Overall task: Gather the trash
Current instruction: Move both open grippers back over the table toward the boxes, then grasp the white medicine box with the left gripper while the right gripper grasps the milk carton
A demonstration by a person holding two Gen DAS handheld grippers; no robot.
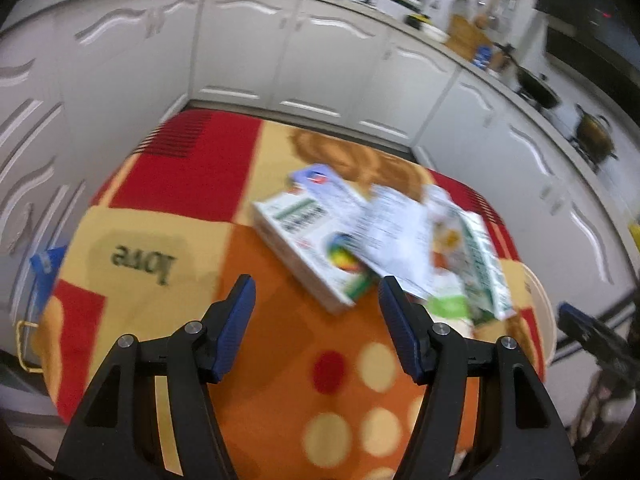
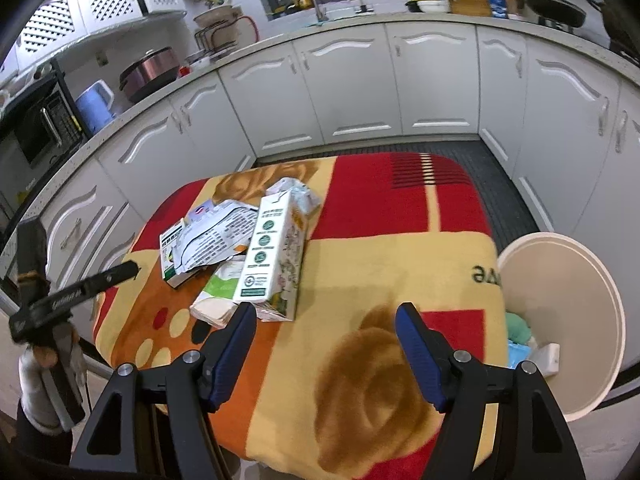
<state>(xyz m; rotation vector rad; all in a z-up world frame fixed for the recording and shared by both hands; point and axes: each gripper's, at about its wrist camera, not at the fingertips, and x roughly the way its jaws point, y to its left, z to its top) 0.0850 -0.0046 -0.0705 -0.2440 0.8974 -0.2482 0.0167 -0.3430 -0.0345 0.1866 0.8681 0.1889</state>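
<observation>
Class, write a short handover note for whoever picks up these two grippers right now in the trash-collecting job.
Left gripper: jaws open, empty, near the flat carton.
Right gripper: jaws open, empty, near the tall carton.
Trash pile, including crumpled paper and a green-and-white packet, lies on the blanket-covered table.
Done: the white bin beside the table already holds some items.
Left: the whole pile.

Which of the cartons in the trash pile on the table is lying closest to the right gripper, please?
The tall white carton with green round symbols: its lower end lies just beyond the open right gripper, while the flat box sits farther left, partly under the crumpled paper.
</observation>
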